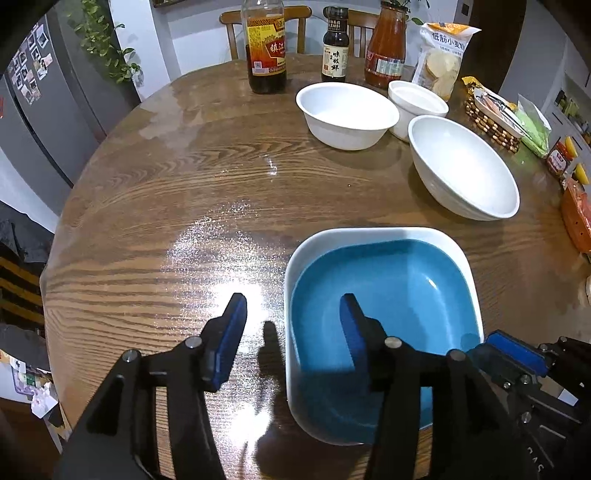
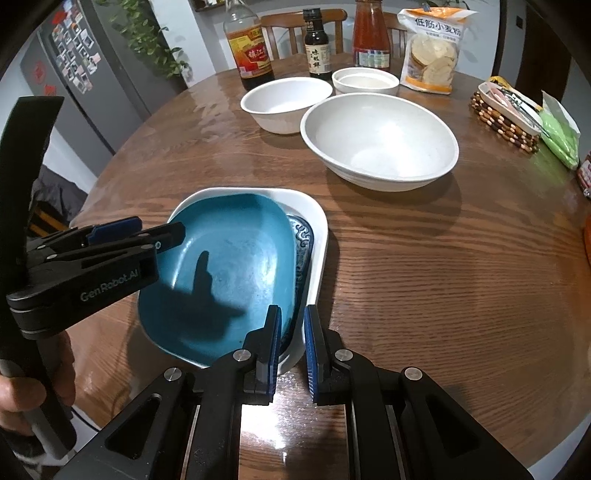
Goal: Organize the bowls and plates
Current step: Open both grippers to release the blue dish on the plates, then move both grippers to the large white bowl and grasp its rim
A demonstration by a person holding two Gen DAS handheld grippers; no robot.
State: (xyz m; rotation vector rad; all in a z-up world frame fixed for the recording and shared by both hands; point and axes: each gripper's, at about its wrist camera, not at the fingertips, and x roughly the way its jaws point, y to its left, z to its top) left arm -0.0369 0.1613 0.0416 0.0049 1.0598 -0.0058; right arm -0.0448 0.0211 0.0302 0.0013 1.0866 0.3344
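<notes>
My left tool hangs spread astride the blue dish's rim; my right tool pinches the white dish's near wall.

A round brown wooden table with bold grain fills the middle, its glossy top throwing back a bright glare of overhead light. Behind its far edge stand two brown wooden chairs with slatted backs against a pale wall. To the left rises a tall grey refrigerator, its door dotted with small photo magnets. A trailing green leafy plant hangs beside it. At far right, a white shelf unit holds small items, too blurred to tell.
</notes>
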